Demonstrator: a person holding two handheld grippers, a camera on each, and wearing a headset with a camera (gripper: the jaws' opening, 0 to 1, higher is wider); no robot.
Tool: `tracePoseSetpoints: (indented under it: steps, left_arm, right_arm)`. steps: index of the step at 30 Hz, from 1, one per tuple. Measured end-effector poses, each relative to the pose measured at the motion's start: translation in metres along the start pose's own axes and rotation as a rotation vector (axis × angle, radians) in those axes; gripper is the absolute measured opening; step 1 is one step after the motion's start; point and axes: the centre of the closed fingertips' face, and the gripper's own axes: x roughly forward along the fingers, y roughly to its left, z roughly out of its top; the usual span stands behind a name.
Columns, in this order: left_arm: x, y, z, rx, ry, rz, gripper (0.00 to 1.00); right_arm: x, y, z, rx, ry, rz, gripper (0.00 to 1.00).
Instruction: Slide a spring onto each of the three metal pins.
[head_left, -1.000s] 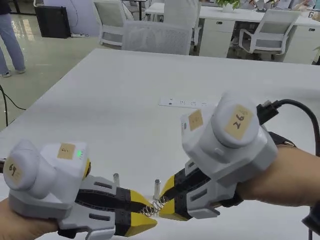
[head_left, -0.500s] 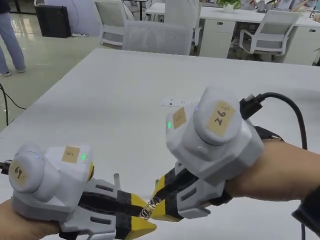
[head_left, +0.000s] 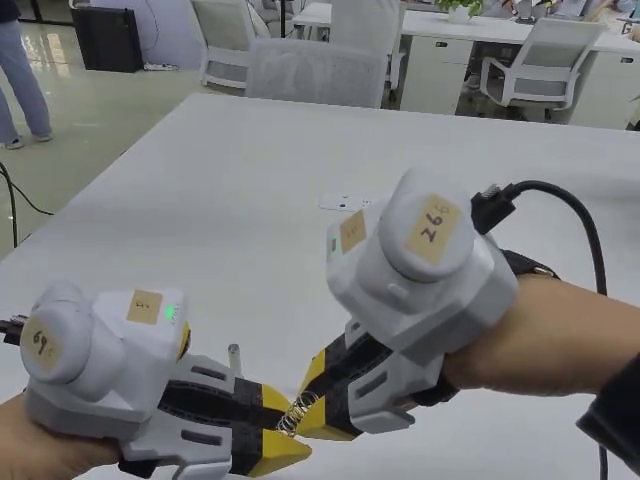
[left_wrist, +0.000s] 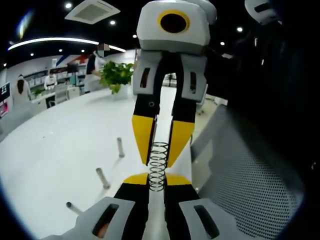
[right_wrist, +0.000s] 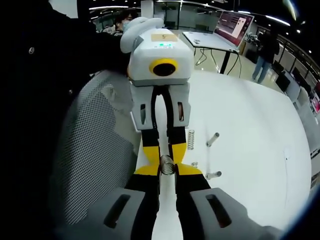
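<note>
The left gripper (left_wrist: 157, 181) pinches one end of a small coiled steel spring (head_left: 297, 413) and the right gripper (right_wrist: 167, 171) pinches the other, over the white workbench (head_left: 250, 200). One upright metal pin (head_left: 233, 357) stands at 10 o'clock of the spring. The right gripper, shifted left since a second ago, now hides a second pin.

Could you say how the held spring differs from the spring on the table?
The held silver coil spring is off the white table; the other spring rests on it. The left gripper and right gripper pinch the held spring; the other spring is untouched. Both are metal coils.
</note>
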Motion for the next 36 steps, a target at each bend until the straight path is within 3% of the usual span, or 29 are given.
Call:
tracePoseSetpoints:
  steps: [25,36]
  left_arm:
    - [0.000,0.005,0.008,-0.020,-0.048,0.020,0.05]
    - [-0.010,0.012,0.010,-0.041,-0.061,0.061,0.16]
  right_arm:
    - [-0.001,-0.003,0.002,0.022,-0.015,0.003,0.08]
    - [-0.017,-0.014,-0.017,0.043,0.037,-0.030,0.08]
